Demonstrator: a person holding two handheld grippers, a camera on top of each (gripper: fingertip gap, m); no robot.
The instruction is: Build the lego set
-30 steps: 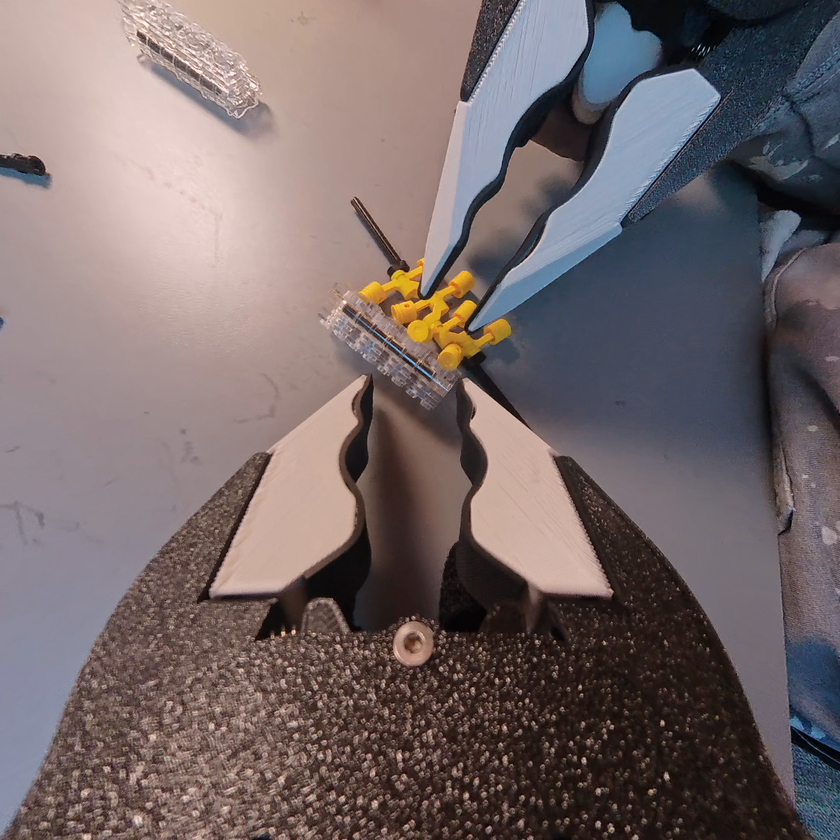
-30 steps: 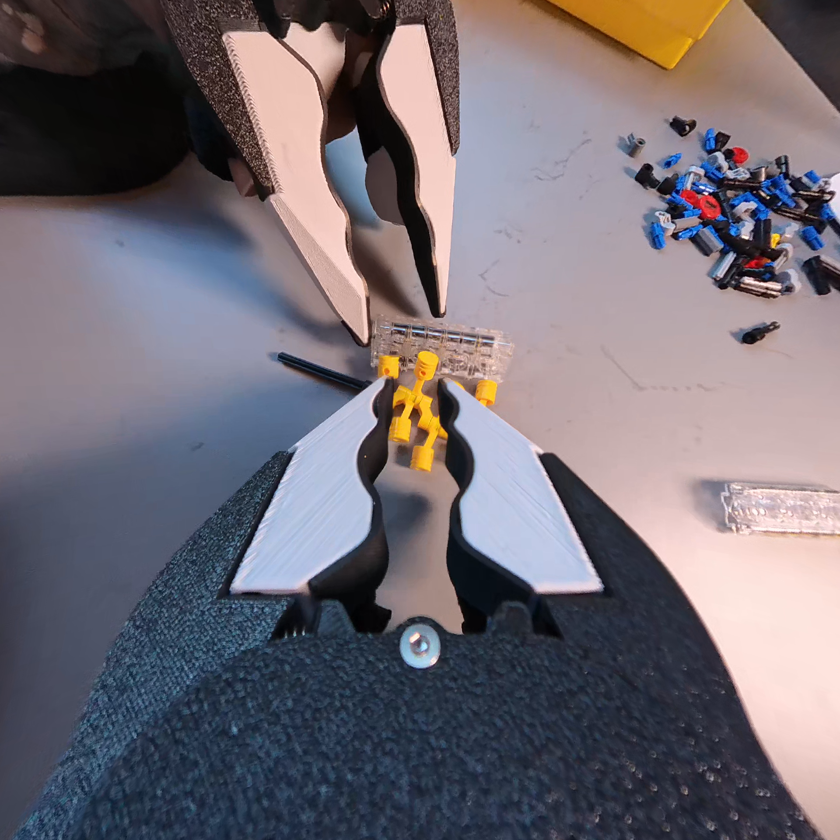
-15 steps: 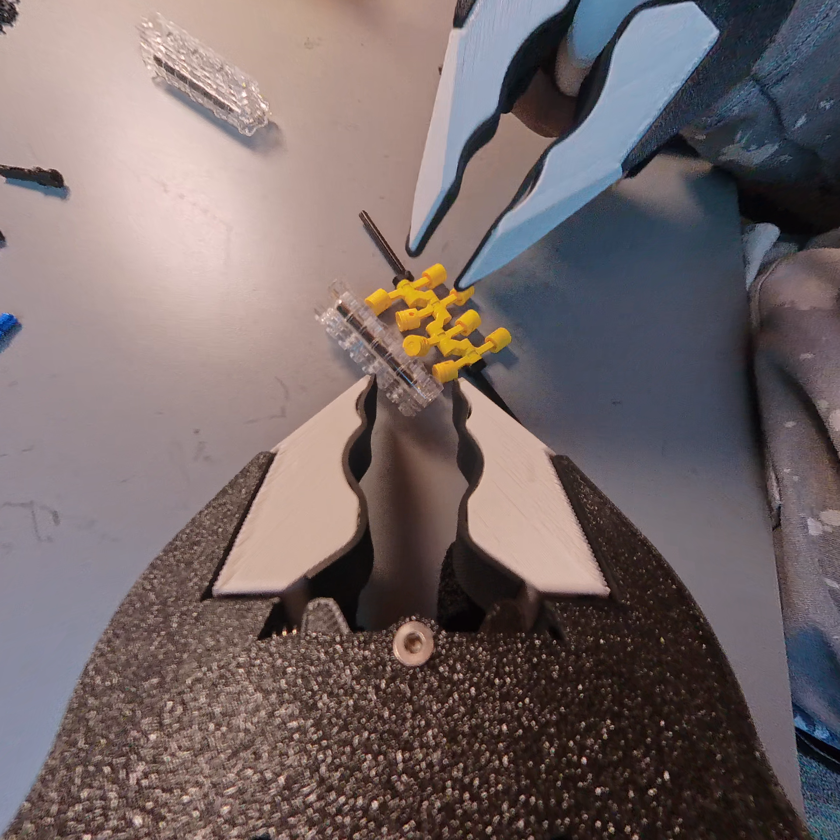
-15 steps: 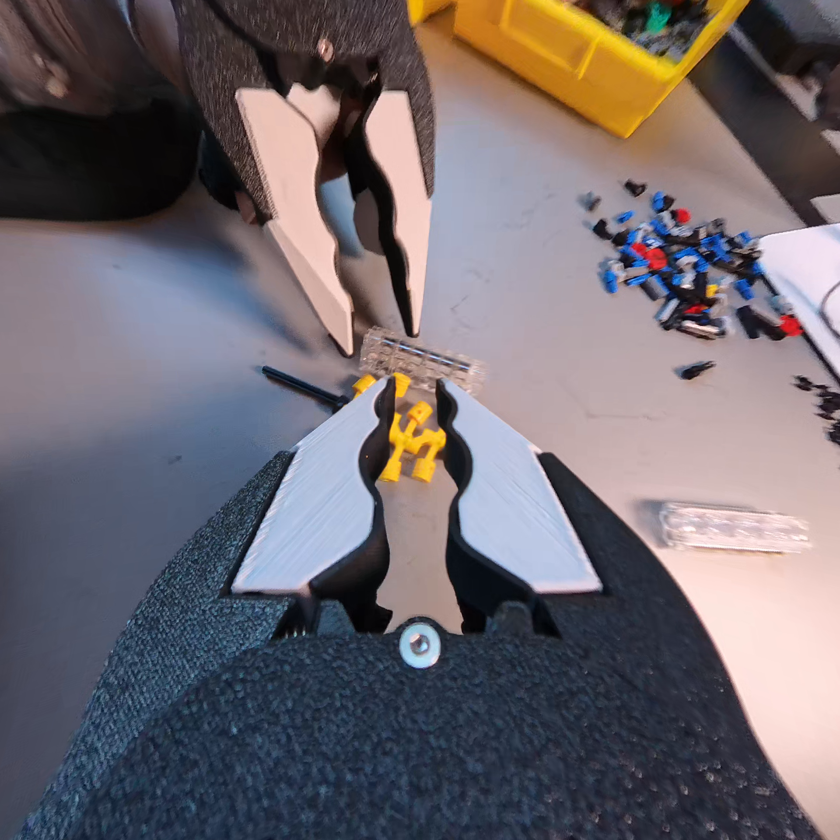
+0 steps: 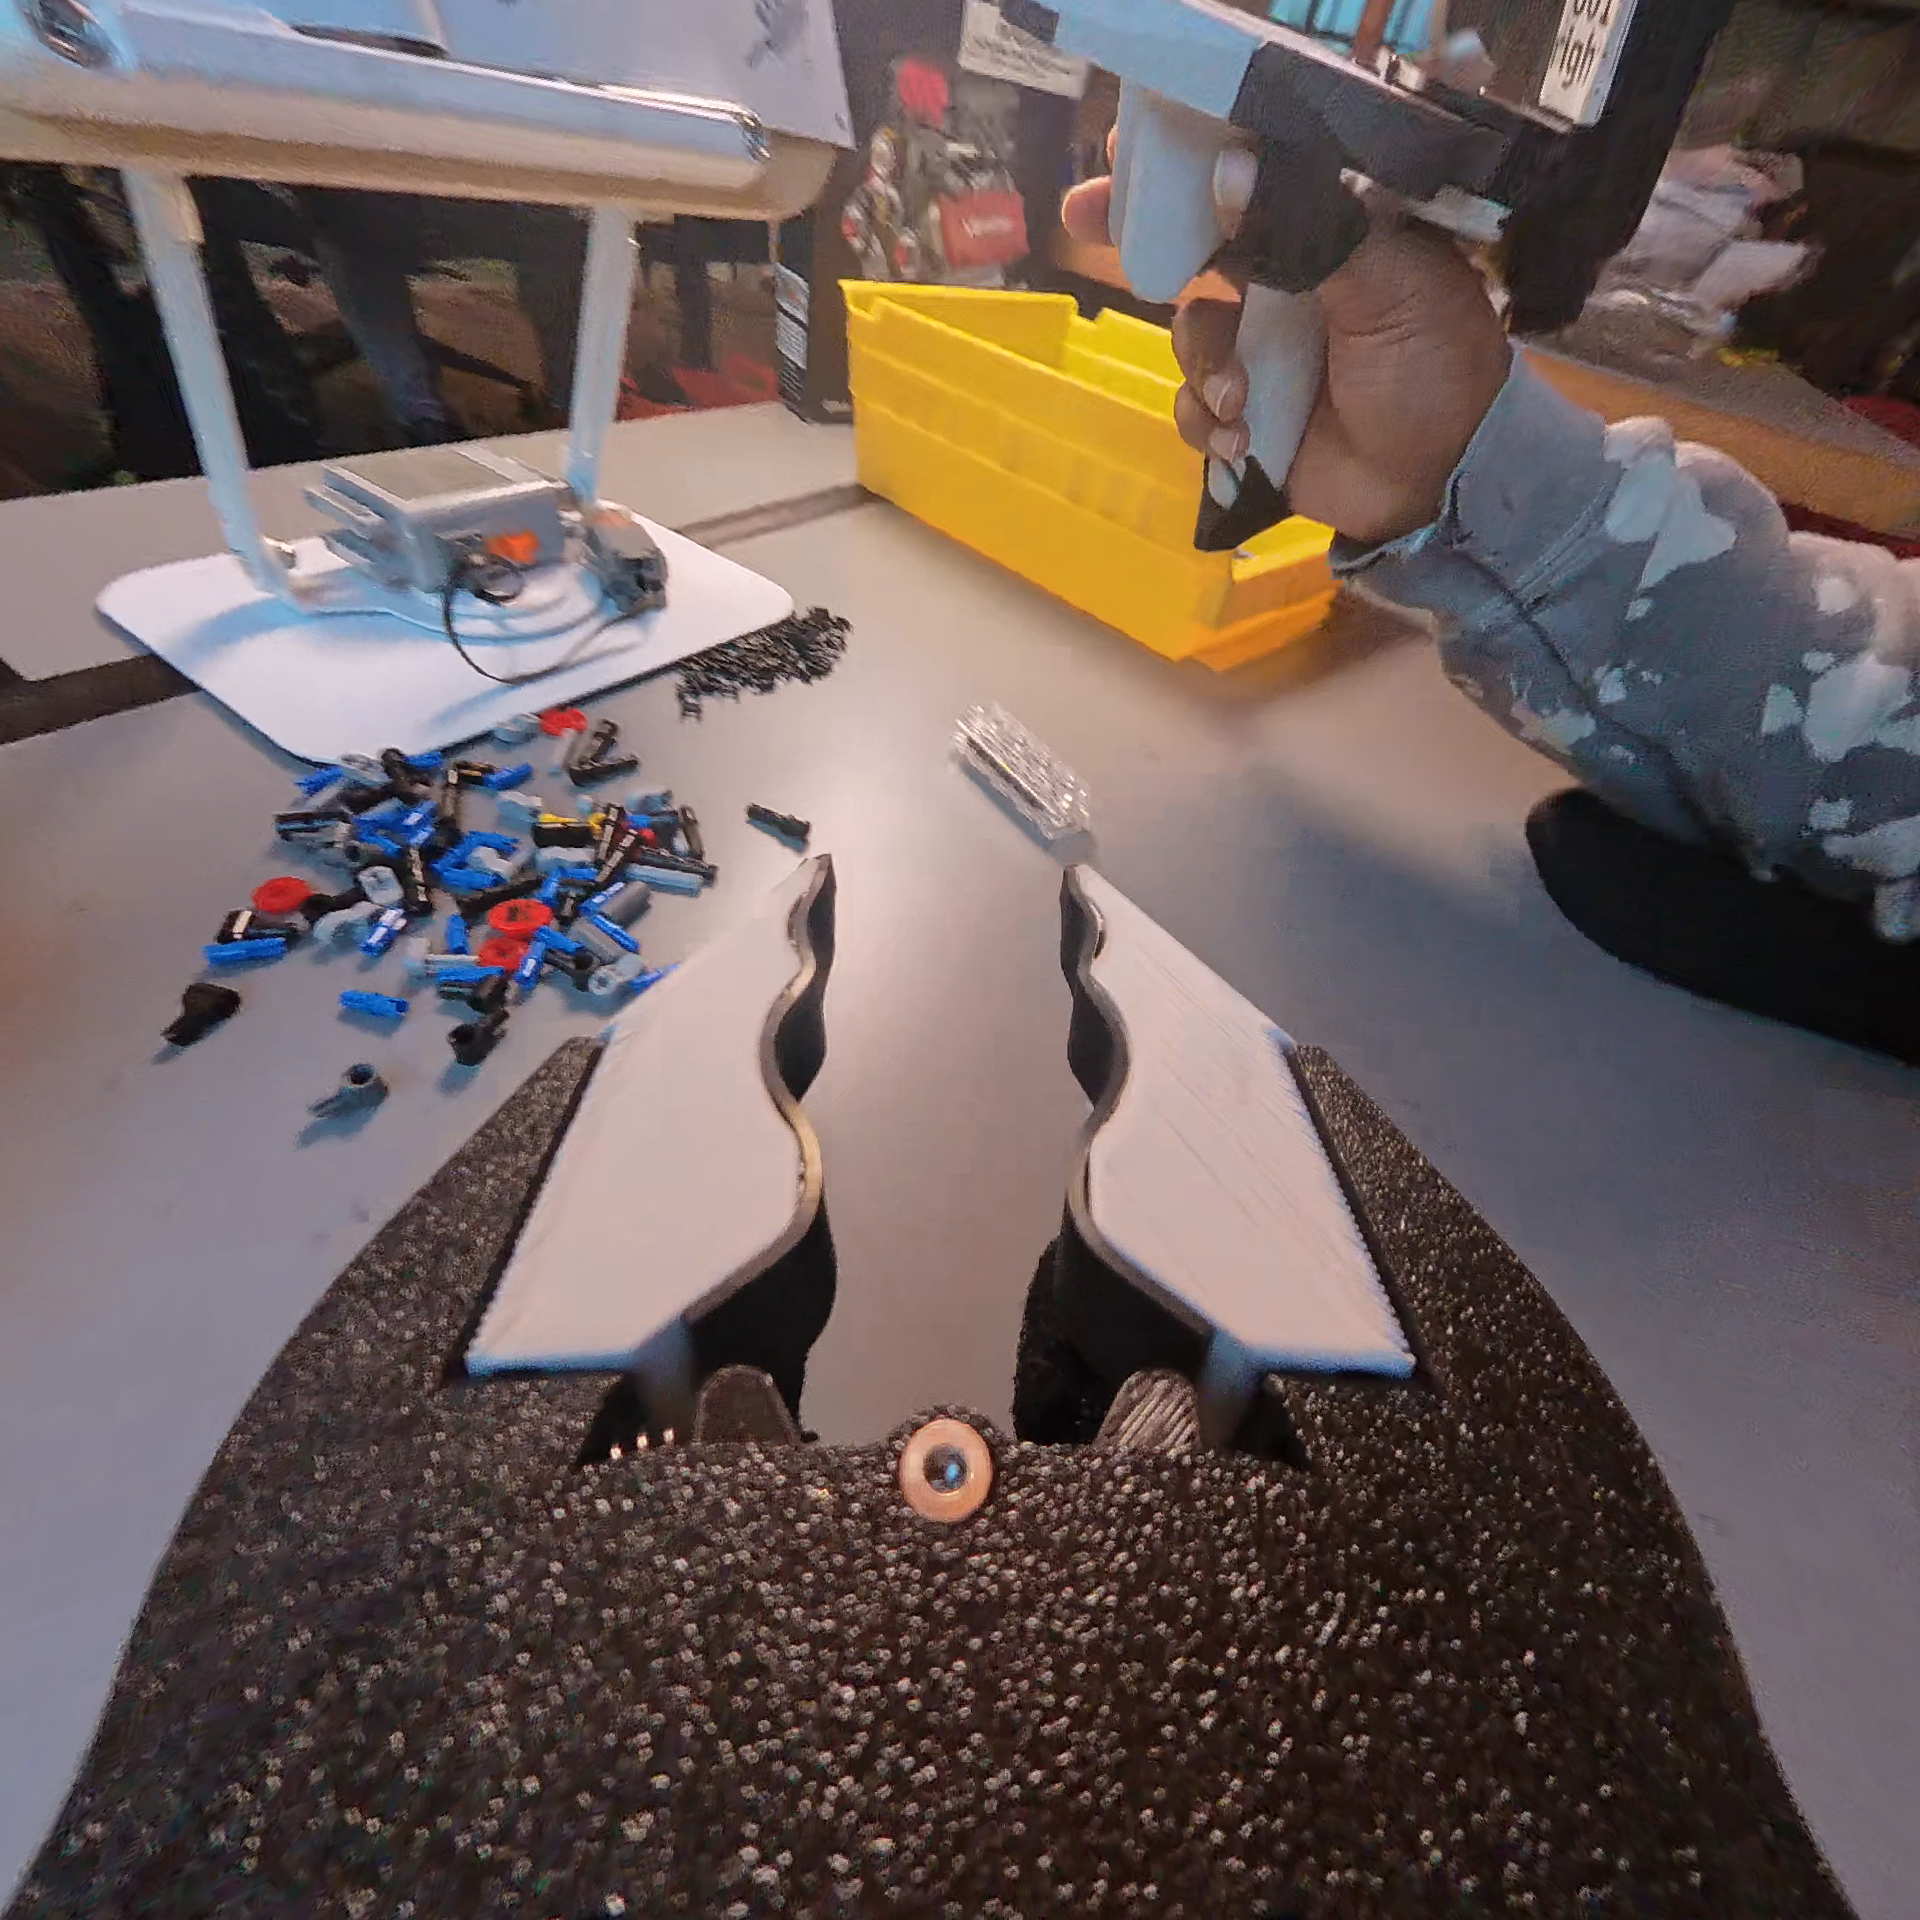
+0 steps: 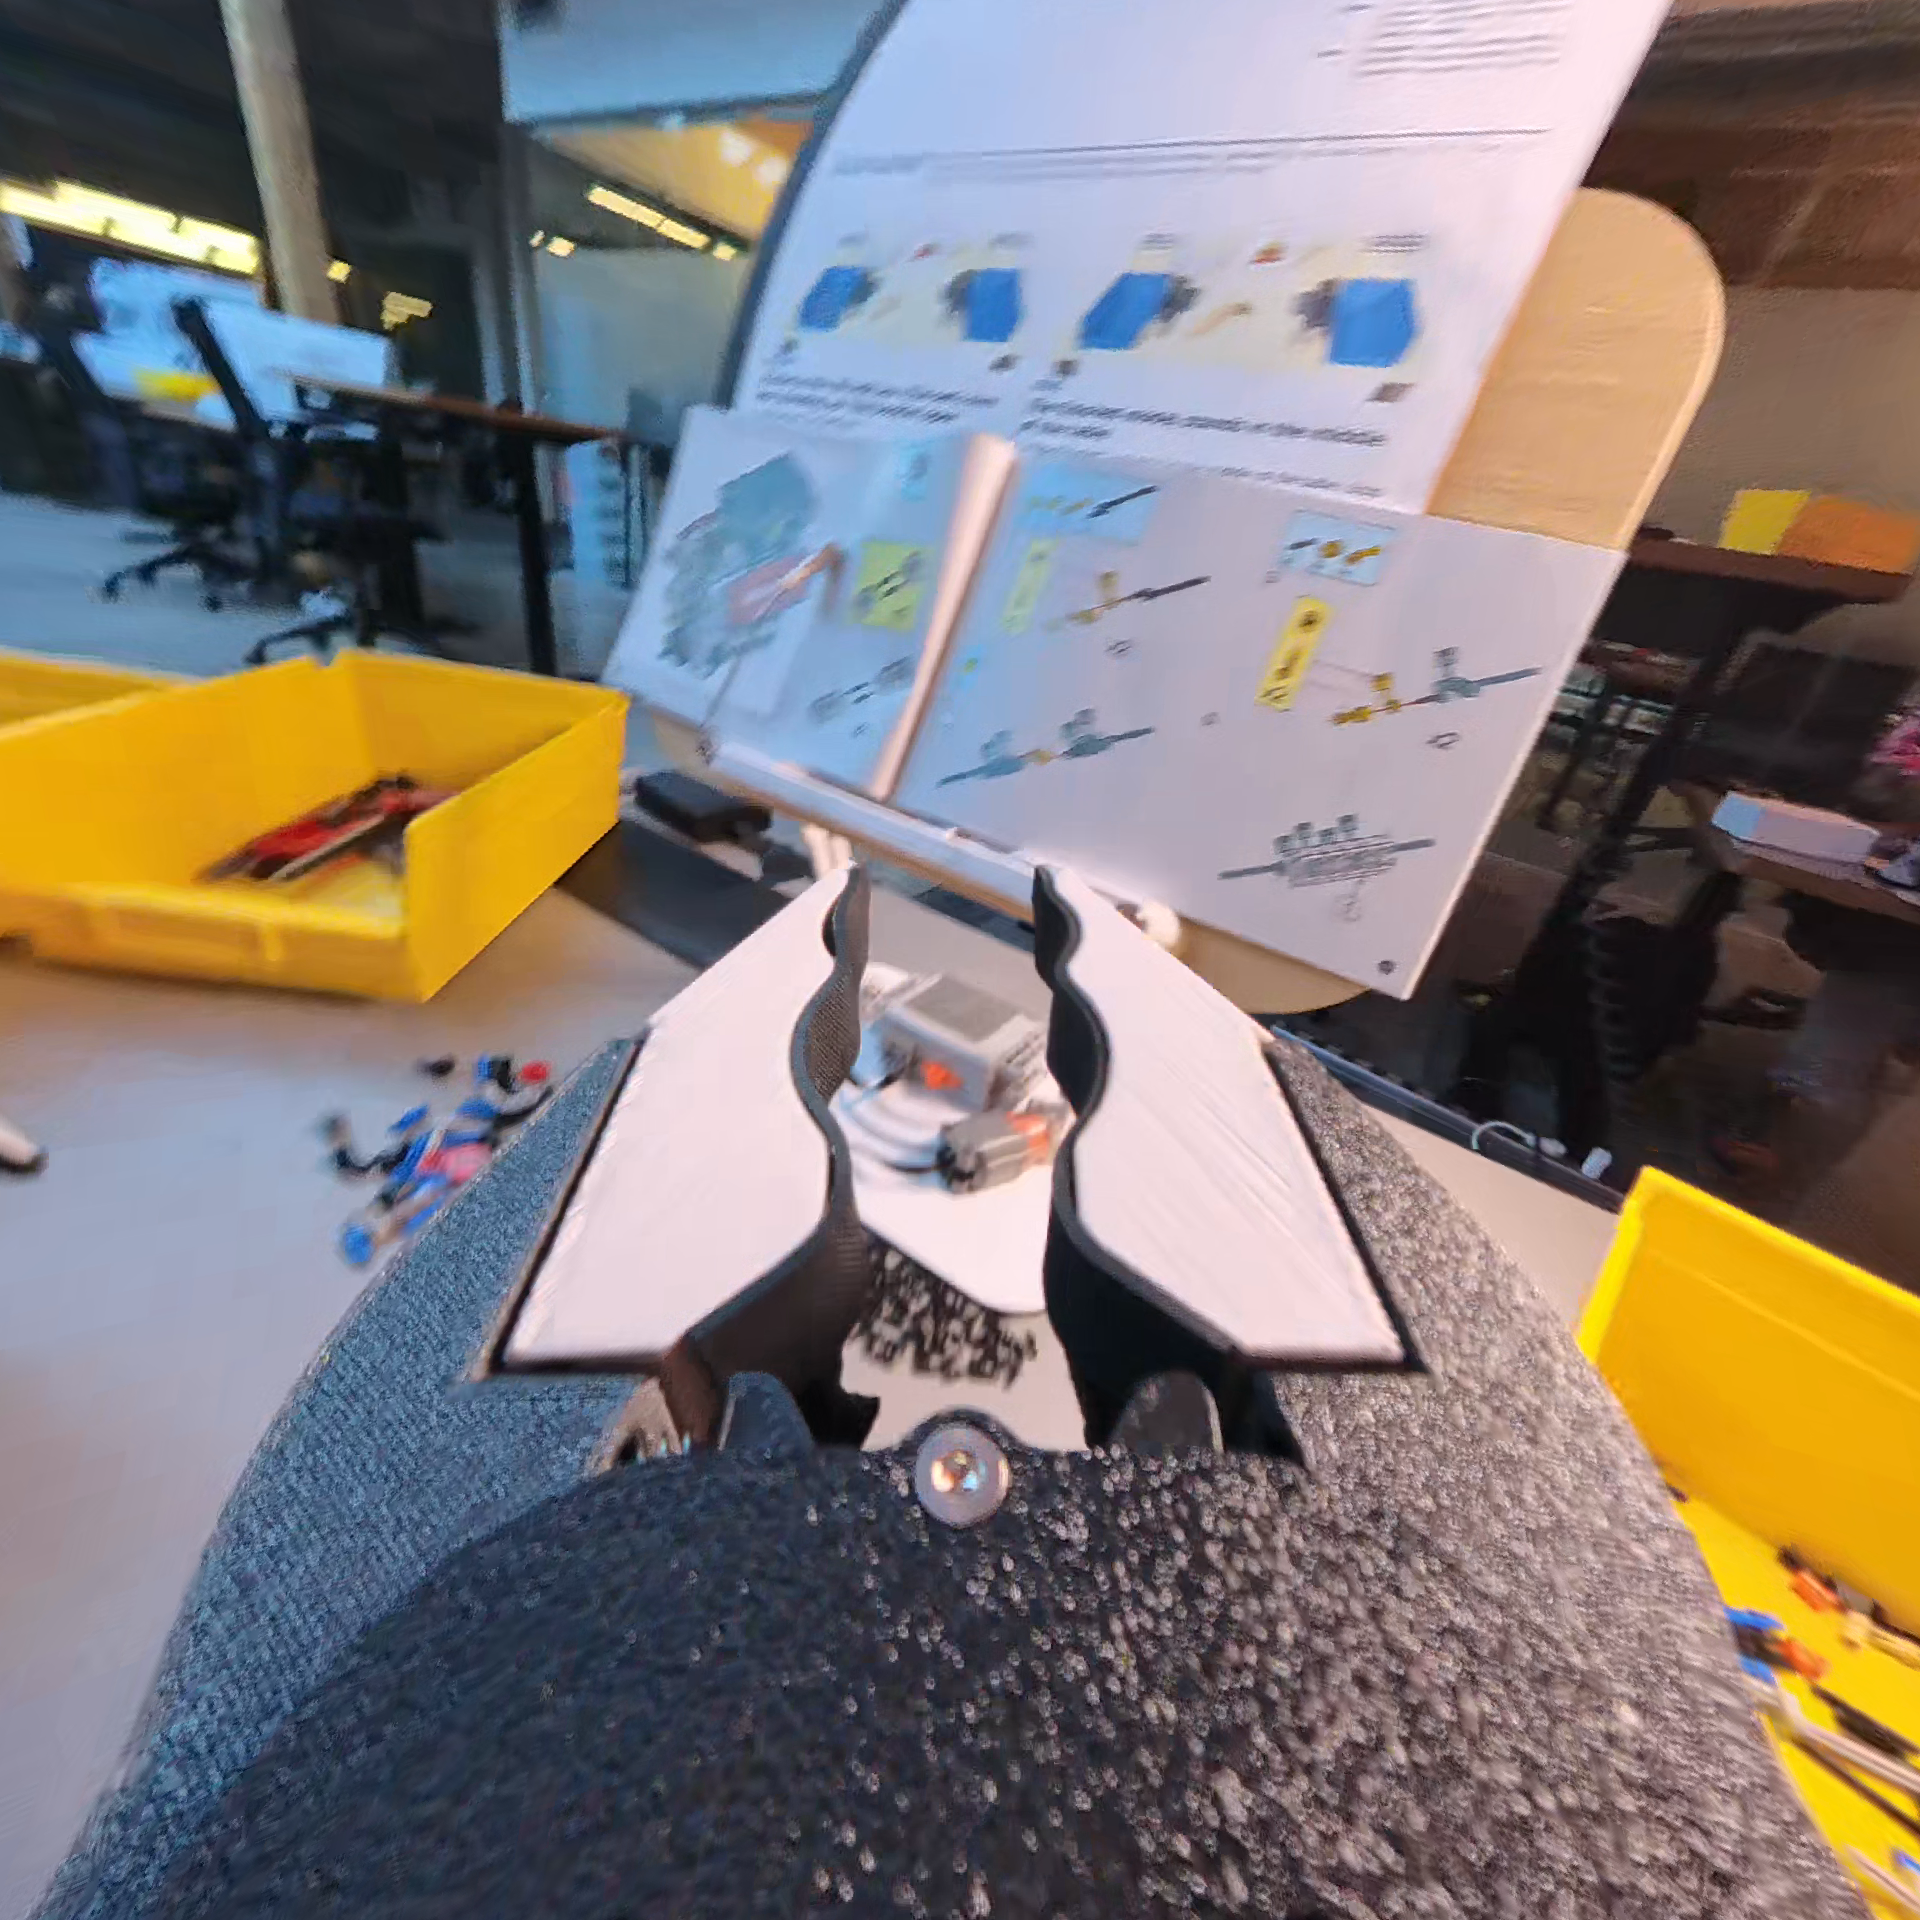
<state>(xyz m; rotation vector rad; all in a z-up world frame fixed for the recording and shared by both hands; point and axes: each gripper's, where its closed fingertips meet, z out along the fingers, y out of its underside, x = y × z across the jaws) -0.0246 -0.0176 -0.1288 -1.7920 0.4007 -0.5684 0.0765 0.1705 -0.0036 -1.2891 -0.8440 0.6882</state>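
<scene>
On the grey table (image 5: 1351, 1195), a heap of small blue, black and red parts (image 5: 468, 883) and one clear block (image 5: 1023, 769) are seen lying loose and unjoined, well apart from both tools; no assembled piece is shown in either view. The left gripper (image 5: 945, 883) and the right gripper (image 6: 948, 894) are held with fingers apart and nothing between them, the right one raised toward the open instruction booklet (image 6: 1143, 665) on its stand. Most of the build is judged to be left, with the next step apparently being looked up.
</scene>
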